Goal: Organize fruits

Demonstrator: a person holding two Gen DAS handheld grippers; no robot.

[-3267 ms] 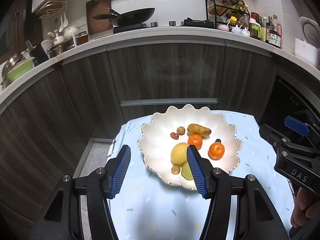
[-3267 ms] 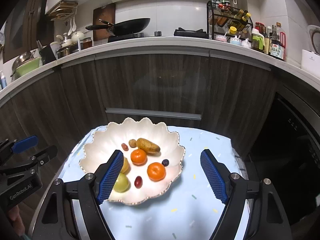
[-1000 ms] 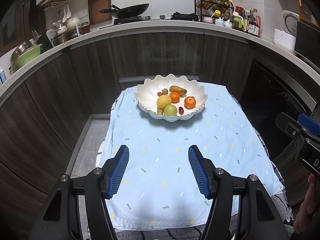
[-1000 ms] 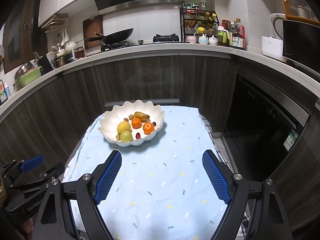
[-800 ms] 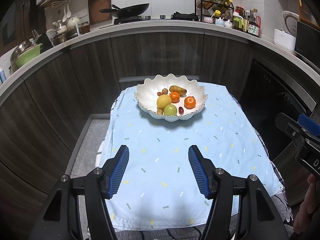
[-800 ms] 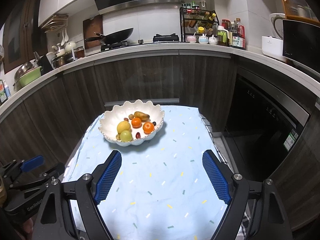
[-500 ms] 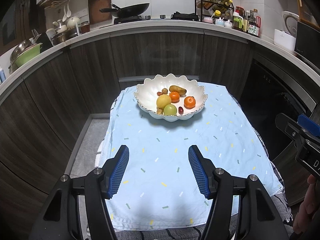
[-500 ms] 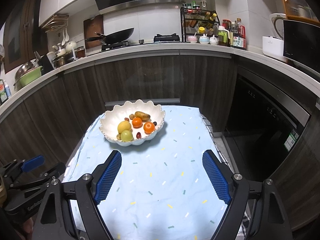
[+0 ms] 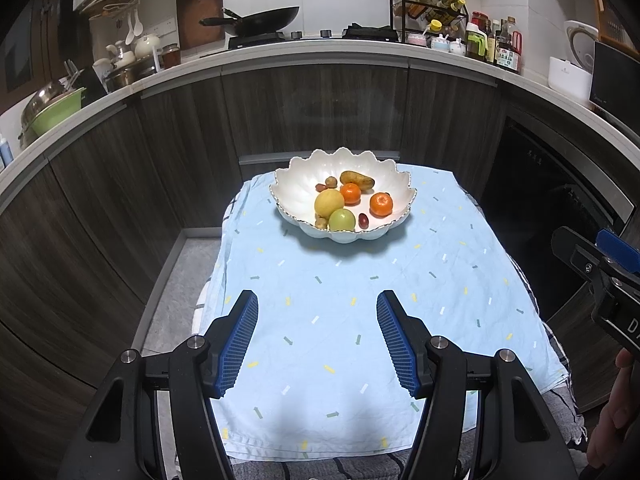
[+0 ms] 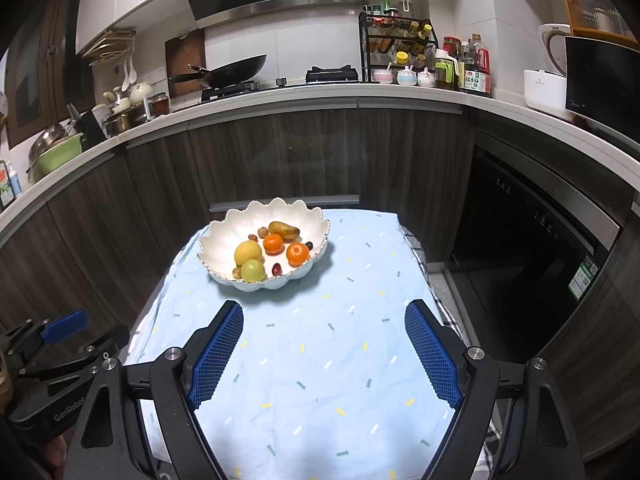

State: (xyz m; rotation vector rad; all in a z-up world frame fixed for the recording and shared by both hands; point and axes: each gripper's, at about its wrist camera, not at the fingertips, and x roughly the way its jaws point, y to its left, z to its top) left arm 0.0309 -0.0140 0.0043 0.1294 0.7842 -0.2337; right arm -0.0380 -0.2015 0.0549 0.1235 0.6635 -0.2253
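A white scalloped bowl (image 9: 296,186) stands at the far end of a table under a light blue cloth (image 9: 360,292). It also shows in the right wrist view (image 10: 218,246). In it lie a yellow fruit (image 9: 329,202), a green fruit (image 9: 342,219), two oranges (image 9: 381,204), a brownish oblong fruit (image 9: 357,179) and several small red and brown fruits. My left gripper (image 9: 316,338) is open and empty over the near part of the cloth. My right gripper (image 10: 324,350) is open and empty, also well short of the bowl.
Dark wood cabinets (image 9: 320,112) stand behind the table under a white counter with a wok (image 9: 260,20) and a bottle rack (image 9: 432,12). A dark oven front (image 10: 532,248) is to the right. The floor gap (image 9: 168,292) lies left of the table.
Since 3.3 s ago both grippers have pulled back from the bowl toward the table's near end. Over the last second nothing has visibly moved.
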